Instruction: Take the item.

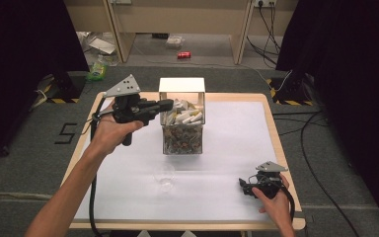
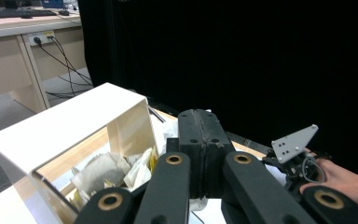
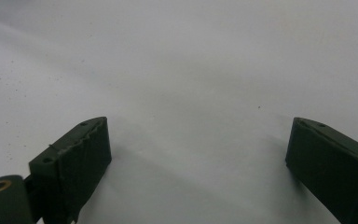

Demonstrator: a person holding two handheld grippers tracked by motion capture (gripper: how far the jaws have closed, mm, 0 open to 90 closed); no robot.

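Observation:
A clear box (image 1: 182, 138) packed with white sachets (image 1: 185, 116) stands at the middle back of the white table (image 1: 227, 148), with a white open frame (image 1: 181, 85) over it. My left gripper (image 1: 169, 103) is held level above the table, its tip at the box's left rim. In the left gripper view its jaws (image 2: 199, 114) are pressed together with nothing showing between them, and the sachets (image 2: 102, 168) lie just below and left. My right gripper (image 1: 243, 186) rests low at the front right of the table, and its jaws (image 3: 198, 126) stand wide open over bare white surface.
An empty clear glass (image 1: 164, 177) stands on the table in front of the box. The table's wooden edge (image 1: 276, 143) runs along the right. Black curtains hang on both sides, and cables (image 1: 321, 182) trail over the grey floor at right.

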